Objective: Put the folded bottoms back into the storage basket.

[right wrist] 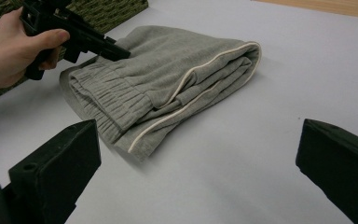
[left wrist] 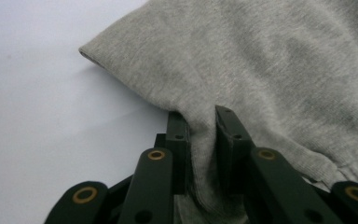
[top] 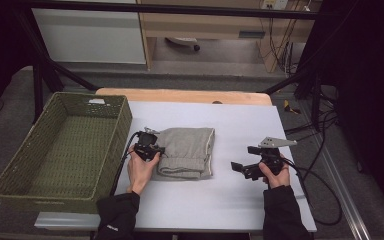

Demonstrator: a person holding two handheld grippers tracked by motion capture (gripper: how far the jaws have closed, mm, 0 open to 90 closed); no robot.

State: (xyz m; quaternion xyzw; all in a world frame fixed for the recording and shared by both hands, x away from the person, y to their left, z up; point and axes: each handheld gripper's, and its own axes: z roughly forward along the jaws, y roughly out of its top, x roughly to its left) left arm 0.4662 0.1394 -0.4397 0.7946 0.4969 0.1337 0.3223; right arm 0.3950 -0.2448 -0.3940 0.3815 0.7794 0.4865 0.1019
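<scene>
A folded grey garment (top: pixel 187 150) with white piping and an elastic waistband lies in the middle of the white table. My left gripper (top: pixel 156 150) is at the garment's left edge, and its jaws are shut on a pinch of the grey fabric (left wrist: pixel 204 140). In the right gripper view the left gripper (right wrist: pixel 116 50) reaches onto the garment (right wrist: pixel 168 79) from the upper left. My right gripper (top: pixel 240 168) is held over the bare table to the right of the garment, jaws wide apart with nothing between them, its fingertips (right wrist: pixel 60 163) framing the cloth from a distance.
A green woven basket (top: pixel 10 185) stands at the table's left, right beside my left hand. The white table top (top: pixel 240 120) has a wooden strip along its far edge. Cables trail off the right side near a black frame.
</scene>
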